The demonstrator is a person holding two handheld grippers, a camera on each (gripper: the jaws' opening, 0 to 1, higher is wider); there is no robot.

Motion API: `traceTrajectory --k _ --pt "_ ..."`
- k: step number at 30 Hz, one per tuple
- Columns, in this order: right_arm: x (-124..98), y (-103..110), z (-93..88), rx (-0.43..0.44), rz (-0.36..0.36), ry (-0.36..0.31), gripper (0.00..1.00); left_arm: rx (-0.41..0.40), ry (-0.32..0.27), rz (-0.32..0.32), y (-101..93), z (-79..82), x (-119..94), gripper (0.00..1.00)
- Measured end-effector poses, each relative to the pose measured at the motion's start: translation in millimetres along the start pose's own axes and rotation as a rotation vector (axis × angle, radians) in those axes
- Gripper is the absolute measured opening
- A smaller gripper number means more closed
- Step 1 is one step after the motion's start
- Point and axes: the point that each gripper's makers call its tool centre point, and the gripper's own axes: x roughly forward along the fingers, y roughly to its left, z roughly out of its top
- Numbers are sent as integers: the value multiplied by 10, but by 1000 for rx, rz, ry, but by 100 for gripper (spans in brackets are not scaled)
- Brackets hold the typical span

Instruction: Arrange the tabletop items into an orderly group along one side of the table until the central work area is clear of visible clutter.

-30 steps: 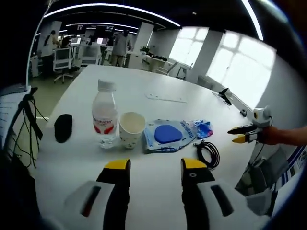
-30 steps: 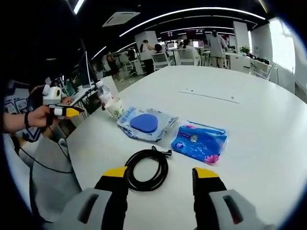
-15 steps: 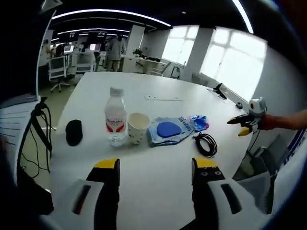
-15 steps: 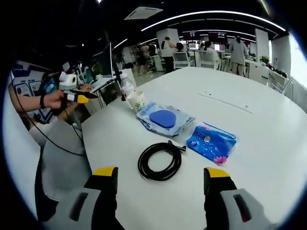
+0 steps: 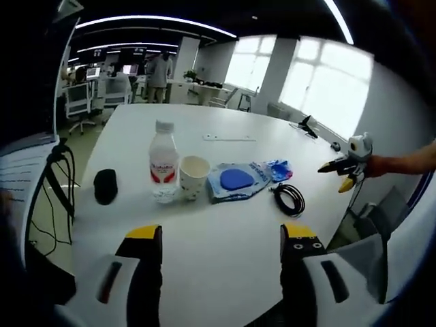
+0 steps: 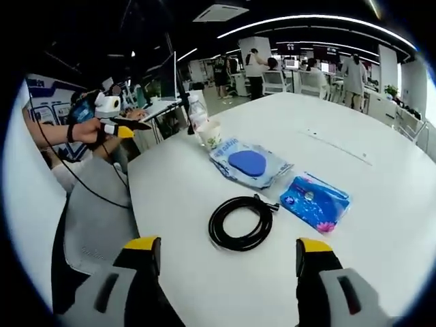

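While both grippers hang open and empty, left gripper [image 5: 221,238], right gripper [image 6: 228,248], water bottle [image 5: 163,162] upright beside cup [image 5: 193,177].

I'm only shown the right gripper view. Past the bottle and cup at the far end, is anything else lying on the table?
Observer: Yes. In the left gripper view a small black object lies on the table on the far side of the bottle, apart from it.
Operator: What's on the bottle?
Observer: A white cap and a red and white label; it stands upright beside the paper cup.
Operator: And those other tongs, open or closed?
Observer: The left tongs are open, jaws wide apart with nothing between them.
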Motion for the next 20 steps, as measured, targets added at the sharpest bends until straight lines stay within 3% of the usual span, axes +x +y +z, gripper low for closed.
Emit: traceTrajectory --k 20 --pt "18 15 -87 25 8 24 82 -31 2 5 59 -82 14 69"
